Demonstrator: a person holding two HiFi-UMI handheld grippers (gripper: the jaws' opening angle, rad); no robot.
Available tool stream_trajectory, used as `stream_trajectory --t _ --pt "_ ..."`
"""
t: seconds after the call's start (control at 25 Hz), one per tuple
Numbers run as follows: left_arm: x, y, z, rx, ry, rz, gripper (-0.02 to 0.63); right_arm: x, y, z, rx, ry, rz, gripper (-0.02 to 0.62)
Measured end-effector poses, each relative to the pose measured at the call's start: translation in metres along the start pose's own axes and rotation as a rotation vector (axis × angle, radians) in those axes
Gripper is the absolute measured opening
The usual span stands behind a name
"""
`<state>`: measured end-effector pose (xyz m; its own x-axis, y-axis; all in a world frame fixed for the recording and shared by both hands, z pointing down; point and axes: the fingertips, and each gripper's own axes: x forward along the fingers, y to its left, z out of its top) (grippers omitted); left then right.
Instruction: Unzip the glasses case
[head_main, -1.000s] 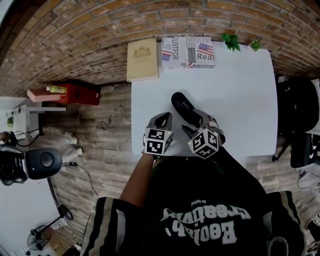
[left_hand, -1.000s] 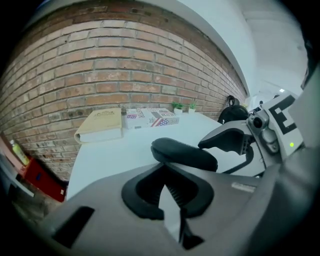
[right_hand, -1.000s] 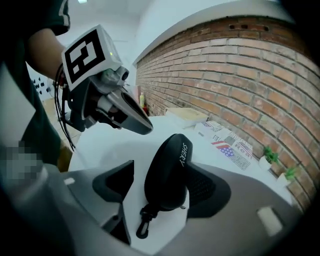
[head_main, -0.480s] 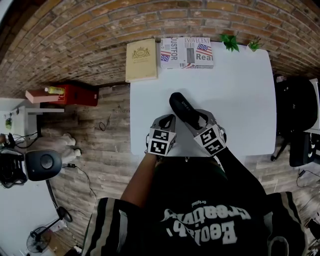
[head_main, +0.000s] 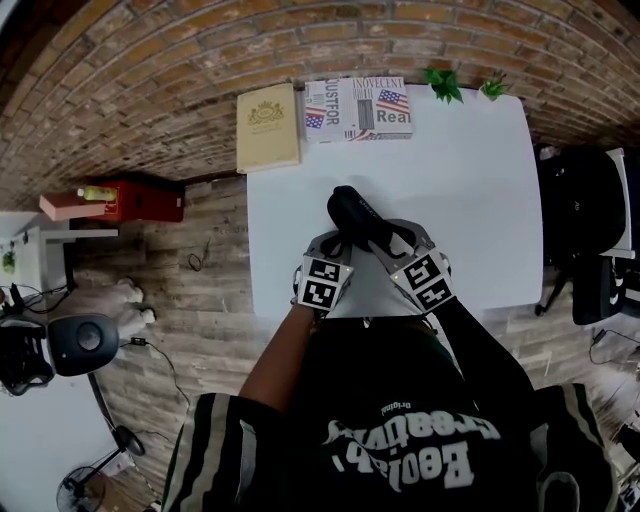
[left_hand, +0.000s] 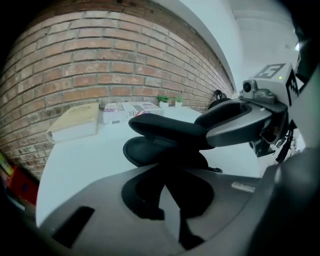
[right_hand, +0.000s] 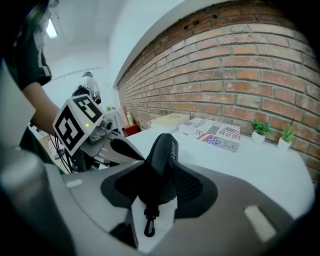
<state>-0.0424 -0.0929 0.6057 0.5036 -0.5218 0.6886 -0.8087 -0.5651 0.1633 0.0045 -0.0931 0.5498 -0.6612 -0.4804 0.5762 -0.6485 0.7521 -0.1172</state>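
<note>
The black glasses case (head_main: 352, 213) lies slanted on the white table (head_main: 470, 180), its near end between my two grippers. In the left gripper view the case (left_hand: 167, 131) gapes, its upper shell lifted off the lower one. My left gripper (head_main: 337, 241) is shut on the near left edge of the case; exactly what it pinches is hidden. My right gripper (head_main: 386, 244) straddles the near end of the case (right_hand: 162, 160). Its jaws are closing and its pads stand clear of the case's sides. A small clip (right_hand: 149, 222) hangs from that end.
A tan book (head_main: 268, 125), a flag-printed box (head_main: 358, 107) and two small plants (head_main: 441, 82) line the table's far edge by the brick wall. A black chair (head_main: 580, 220) stands to the right. A red box (head_main: 130, 200) sits on the floor to the left.
Both grippers have drawn in around the case's near end. The right gripper has rolled, turning its marker cube, and its jaws have narrowed.
</note>
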Motion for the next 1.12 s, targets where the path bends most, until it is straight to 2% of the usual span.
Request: stream_trajectory --t 0.24,0.32,0.76,1.12 --pt "-0.001 -0.001 0.004 0.007 -0.021 -0.009 0.003 -0.015 -0.027 0.007 -0.024 -0.028 -0.097 0.135" --pt "-0.001 -0.002 0.004 0.009 -0.026 -0.013 0.003 -0.018 -0.041 0.006 -0.025 -0.031 -0.146 0.044" --pt "-0.001 -0.001 -0.001 -0.001 -0.020 -0.023 0.003 -0.005 -0.086 -0.034 0.046 0.067 -0.230 0.034" --pt "0.003 -0.001 -0.005 -0.004 -0.003 -0.024 0.003 0.003 -0.098 -0.053 0.179 0.115 -0.251 0.035"
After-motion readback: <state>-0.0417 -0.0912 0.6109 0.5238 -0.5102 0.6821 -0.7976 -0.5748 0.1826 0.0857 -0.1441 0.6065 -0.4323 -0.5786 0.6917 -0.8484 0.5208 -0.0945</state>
